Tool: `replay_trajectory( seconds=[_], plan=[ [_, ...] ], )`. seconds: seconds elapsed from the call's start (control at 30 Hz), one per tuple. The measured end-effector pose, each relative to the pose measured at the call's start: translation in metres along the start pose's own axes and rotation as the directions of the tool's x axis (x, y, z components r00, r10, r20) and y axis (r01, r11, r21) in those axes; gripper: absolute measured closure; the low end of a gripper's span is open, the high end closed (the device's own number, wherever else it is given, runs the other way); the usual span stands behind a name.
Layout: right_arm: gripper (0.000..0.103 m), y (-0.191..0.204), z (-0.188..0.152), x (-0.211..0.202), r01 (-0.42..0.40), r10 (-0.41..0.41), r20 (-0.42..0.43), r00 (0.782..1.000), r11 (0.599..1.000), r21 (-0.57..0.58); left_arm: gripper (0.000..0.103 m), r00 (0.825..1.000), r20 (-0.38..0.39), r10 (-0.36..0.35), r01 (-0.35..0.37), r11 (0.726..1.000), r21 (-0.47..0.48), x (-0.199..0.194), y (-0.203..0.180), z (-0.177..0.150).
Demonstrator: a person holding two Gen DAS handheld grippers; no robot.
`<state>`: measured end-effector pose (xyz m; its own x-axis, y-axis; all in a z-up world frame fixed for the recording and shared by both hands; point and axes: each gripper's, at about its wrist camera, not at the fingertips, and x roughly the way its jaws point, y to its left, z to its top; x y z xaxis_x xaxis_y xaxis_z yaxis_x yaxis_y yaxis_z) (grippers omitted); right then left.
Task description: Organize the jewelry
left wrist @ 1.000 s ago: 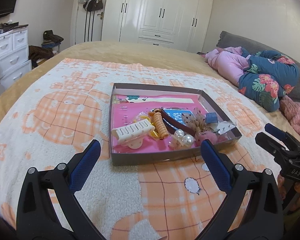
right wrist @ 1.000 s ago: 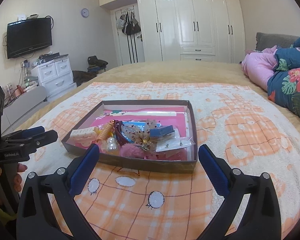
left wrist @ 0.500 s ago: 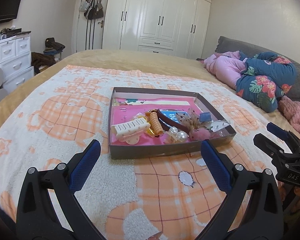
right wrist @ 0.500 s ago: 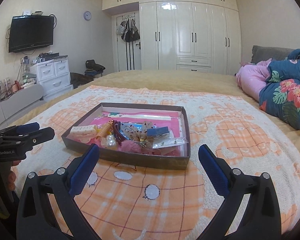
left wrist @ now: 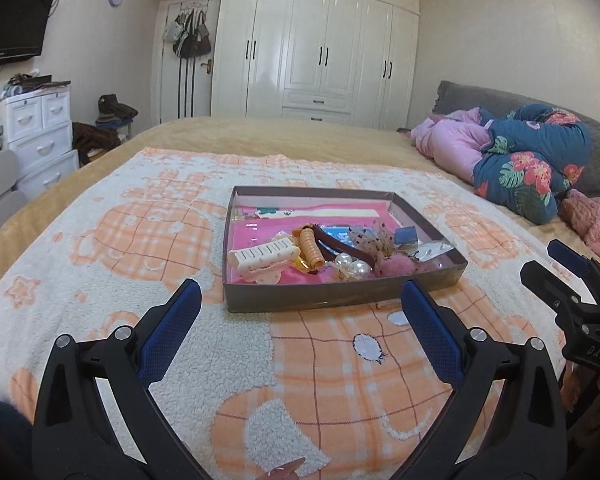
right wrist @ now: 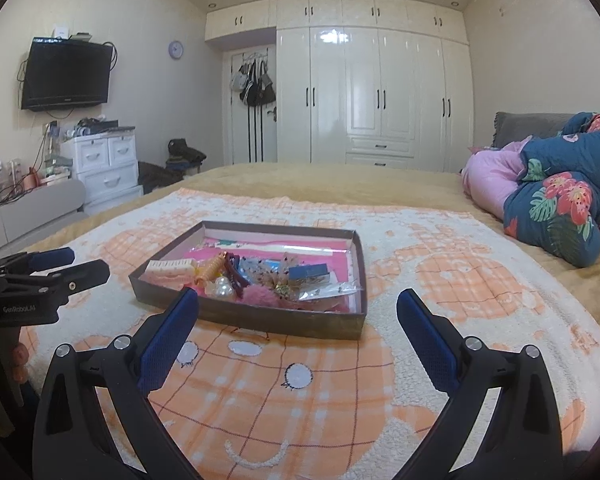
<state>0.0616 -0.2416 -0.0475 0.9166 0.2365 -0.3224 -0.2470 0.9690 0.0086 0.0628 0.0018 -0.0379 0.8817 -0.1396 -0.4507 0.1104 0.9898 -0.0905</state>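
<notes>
Both grippers [left wrist: 300, 300] higher above fleecy blanket [left wrist: 320, 380]

Two printed marks can be read. In the left wrist view, at the right edge of the frame, white letters "DAS" stand on the black plastic body of the right gripper [left wrist: 568, 270], just below its blue-padded fingers. In the right wrist view, at the left edge, small white letters reading "GenRobot.AI" stand on the black plastic body of the left gripper [right wrist: 74, 266]. The flat black wall-mounted television [right wrist: 66, 74] at upper left carries a logo on its lower bezel, too small to read.
</notes>
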Motion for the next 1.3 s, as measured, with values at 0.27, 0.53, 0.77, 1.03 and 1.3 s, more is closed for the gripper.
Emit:
replay_trajectory(
  seconds=[0.27, 0.53, 0.77, 1.03, 1.3],
  plan=[
    [0.006, -0.009, -0.005, -0.015, 0.025, -0.028, 0.06, 0.998, 0.999, 0.039, 0.011, 0.999, 0.043, -0.014, 0.014, 1.0, 0.003, -0.011, -0.004, -0.004],
    [0.006, -0.007, -0.012, -0.019, 0.062, -0.064, 0.088, 0.994, 0.998, 0.027, 0.011, 0.998, 0.069, -0.001, -0.001, 1.0, 0.02, -0.015, -0.009, -0.007],
    [0.006, -0.006, -0.012, -0.019, 0.062, -0.064, 0.087, 0.994, 0.998, 0.029, 0.011, 0.998, 0.07, 0.007, -0.009, 1.0, 0.017, -0.014, -0.008, -0.007],
    [0.006, -0.006, -0.012, -0.018, 0.063, -0.065, 0.089, 0.994, 0.998, 0.026, 0.011, 0.998, 0.07, 0.009, -0.01, 1.0, 0.017, -0.014, -0.008, -0.008],
    [0.006, -0.006, -0.012, -0.018, 0.064, -0.066, 0.09, 0.994, 0.998, 0.028, 0.011, 0.997, 0.071, 0.009, -0.01, 1.0, 0.015, -0.014, -0.007, -0.007]
  ],
)
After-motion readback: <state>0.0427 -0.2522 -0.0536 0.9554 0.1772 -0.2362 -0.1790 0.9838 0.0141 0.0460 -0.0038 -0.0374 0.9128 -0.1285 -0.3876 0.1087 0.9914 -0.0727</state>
